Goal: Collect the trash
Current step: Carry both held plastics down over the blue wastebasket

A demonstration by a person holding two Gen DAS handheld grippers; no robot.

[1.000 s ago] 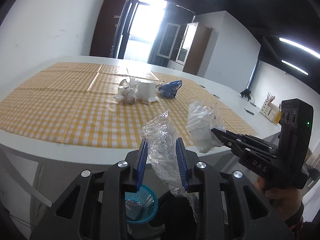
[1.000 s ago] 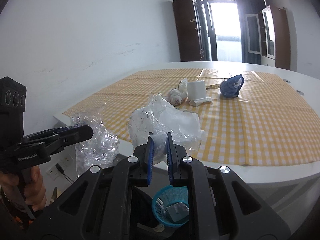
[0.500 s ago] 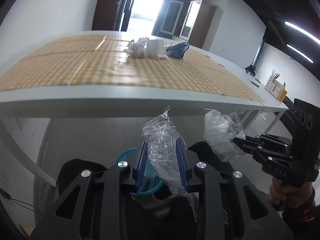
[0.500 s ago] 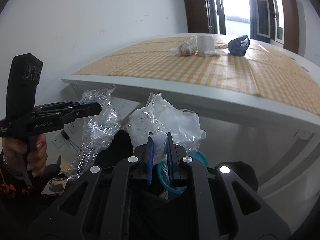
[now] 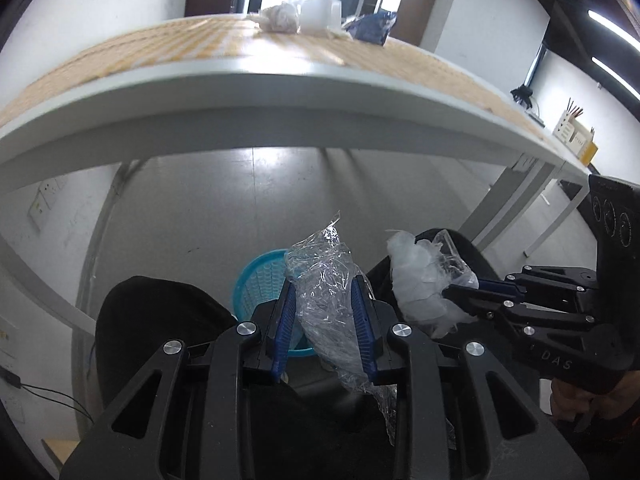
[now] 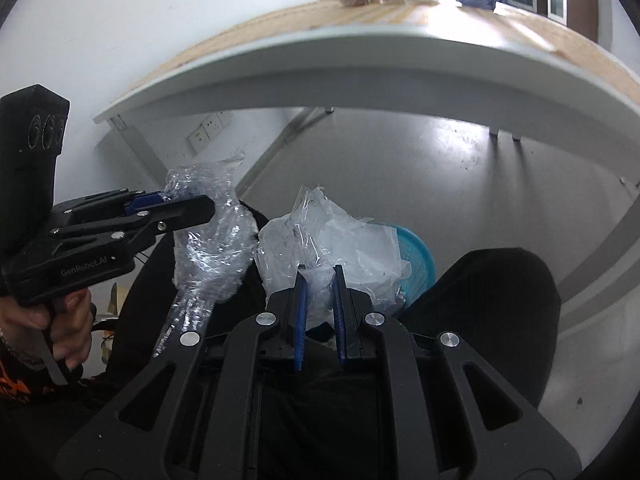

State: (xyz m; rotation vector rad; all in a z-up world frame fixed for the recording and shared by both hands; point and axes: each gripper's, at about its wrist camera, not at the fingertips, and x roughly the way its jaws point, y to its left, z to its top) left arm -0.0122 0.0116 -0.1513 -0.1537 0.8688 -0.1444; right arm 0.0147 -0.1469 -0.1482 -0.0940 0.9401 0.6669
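Note:
My left gripper [image 5: 323,280] is shut on a crumpled clear plastic wrap [image 5: 326,300], which hangs down past its blue pads. My right gripper [image 6: 319,270] is shut on a whitish crumpled plastic bag [image 6: 332,236]. Both hang below the table edge, above a small blue mesh basket [image 5: 260,280] on the floor, also seen behind the bag as the blue basket [image 6: 416,248]. In the left wrist view the right gripper [image 5: 452,292] with its whitish bag [image 5: 420,276] sits to the right. In the right wrist view the left gripper [image 6: 200,204] with its clear wrap [image 6: 212,248] sits to the left.
The white table edge [image 5: 280,92] arches overhead, with a yellow checked cloth, a white cup [image 5: 320,14], crumpled paper [image 5: 278,18] and a blue wrapper [image 5: 372,26] on top. The person's dark-clad knees [image 5: 160,320] flank the basket. Table legs [image 6: 272,148] stand on the grey floor.
Both grippers have sunk from above the tabletop to below its edge and tipped downward, each still holding its plastic. The blue basket now lies just beyond the fingertips.

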